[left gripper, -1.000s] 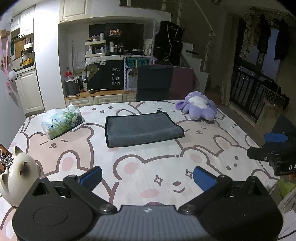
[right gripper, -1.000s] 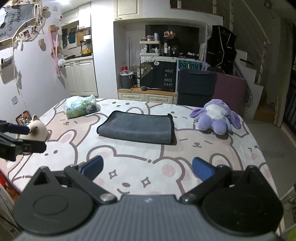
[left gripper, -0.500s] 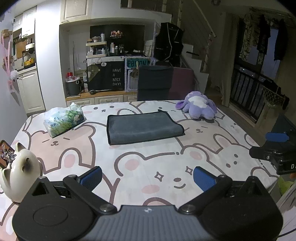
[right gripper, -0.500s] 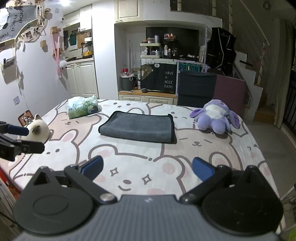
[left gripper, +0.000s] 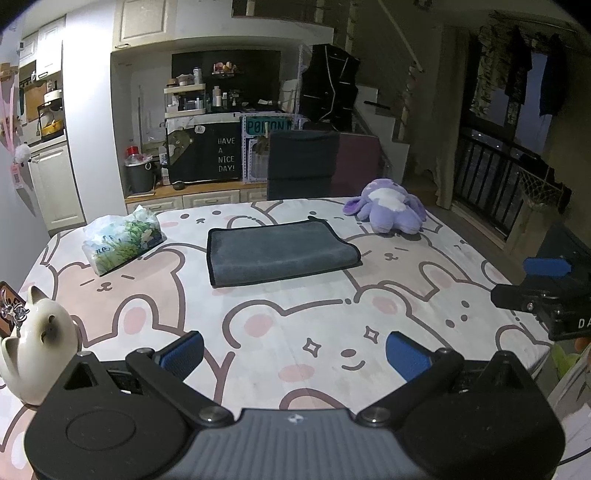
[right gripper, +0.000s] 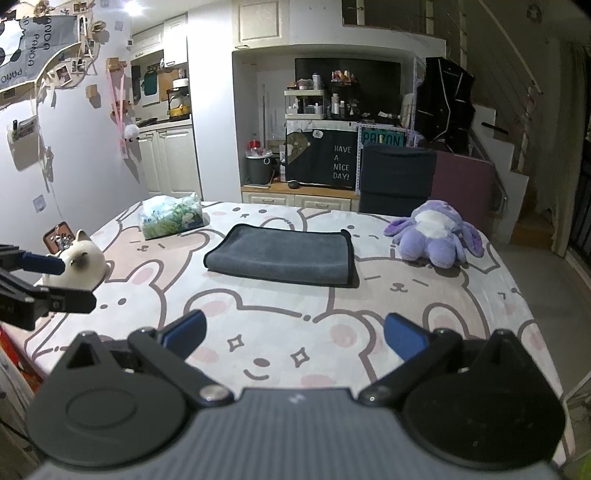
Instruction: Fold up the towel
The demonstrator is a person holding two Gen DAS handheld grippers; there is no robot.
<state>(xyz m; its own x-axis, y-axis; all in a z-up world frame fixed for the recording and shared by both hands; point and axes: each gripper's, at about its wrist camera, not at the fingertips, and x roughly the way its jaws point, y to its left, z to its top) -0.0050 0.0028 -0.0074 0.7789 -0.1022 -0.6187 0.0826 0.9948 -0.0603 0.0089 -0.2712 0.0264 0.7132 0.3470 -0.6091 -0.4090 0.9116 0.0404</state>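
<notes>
Both claws have drawn back slightly; left claw (left gripper: 293, 352) and right claw (right gripper: 295, 336) hang wide apart, empty. Dark grey folded microfibre towel (left gripper: 279, 254) lies mid-worktop (left gripper: 332, 314), toward the far edge. Approach its near corners together, low.

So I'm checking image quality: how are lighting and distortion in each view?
Left wrist view: dim, right side nearly dark, towel sharp, fisheye bends the table edge. Right wrist view: brighter, ceiling lamp glare top left, walls bowed.
</notes>
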